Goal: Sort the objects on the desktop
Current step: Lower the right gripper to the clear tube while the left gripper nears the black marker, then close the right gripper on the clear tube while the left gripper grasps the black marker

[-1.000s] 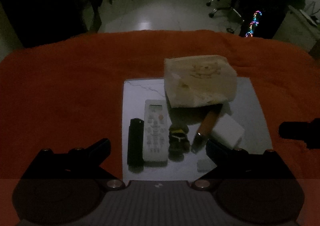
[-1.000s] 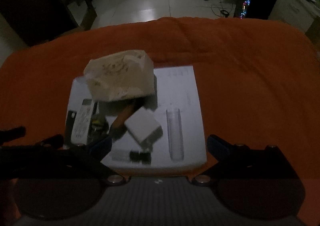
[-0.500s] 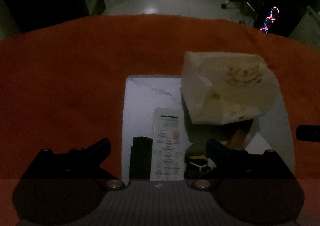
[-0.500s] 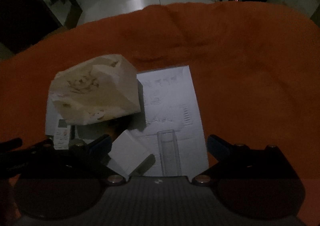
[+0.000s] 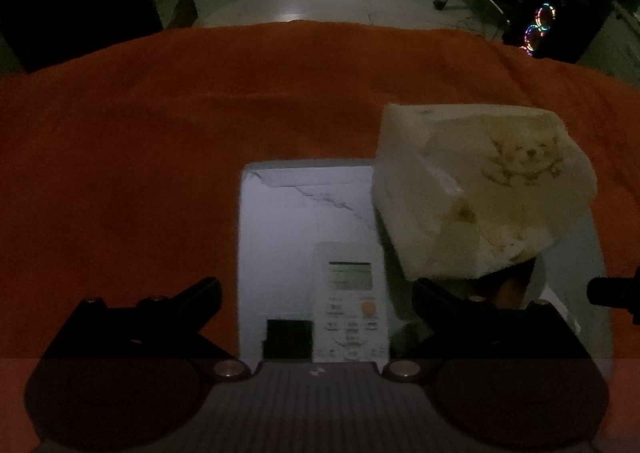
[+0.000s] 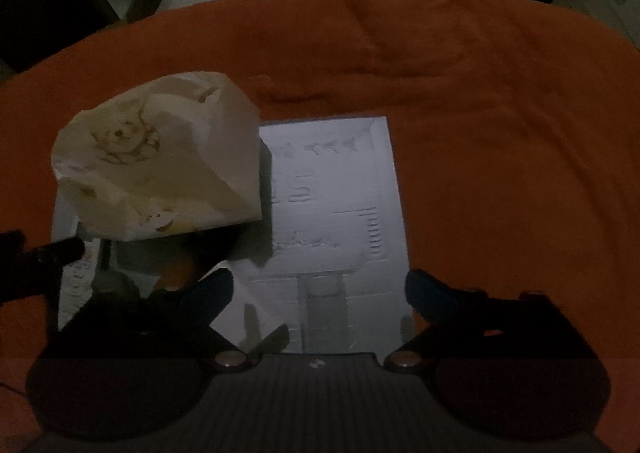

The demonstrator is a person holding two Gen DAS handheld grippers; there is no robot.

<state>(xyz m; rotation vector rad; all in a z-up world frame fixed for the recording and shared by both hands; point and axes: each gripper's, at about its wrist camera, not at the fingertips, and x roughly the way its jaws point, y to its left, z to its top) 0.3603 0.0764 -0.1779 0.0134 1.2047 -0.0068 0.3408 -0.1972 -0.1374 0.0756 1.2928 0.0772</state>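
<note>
Two tongs are in play, one per hand, each with two dark fingers. The left gripper [image 5: 316,301] has its fingers spread wide and grips nothing; they hover low over the near end of a white tray [image 5: 276,237]. The right gripper [image 6: 320,293] is likewise spread wide and bare, over the tray's [image 6: 344,189] right half, where the surface carries moulded relief: ridges, short bars and one long rectangular recess.

One tray, flat and rectangular, lies on one orange cloth [image 5: 160,141] with a soft, slightly rumpled nap. On the tray sit one pale tissue pack [image 5: 480,189], a crinkled, boxy plastic wrap printed with a small dog, at the far right as the left camera sees it; one white remote control [image 5: 352,301], a slim slab with a grey display and an orange button, between the left fingers; and one flat black rectangular object [image 5: 288,339] just beside the remote's left edge. Something orange-brown [image 6: 176,273] lies in shadow under the pack; its shape cannot be made out.
</note>
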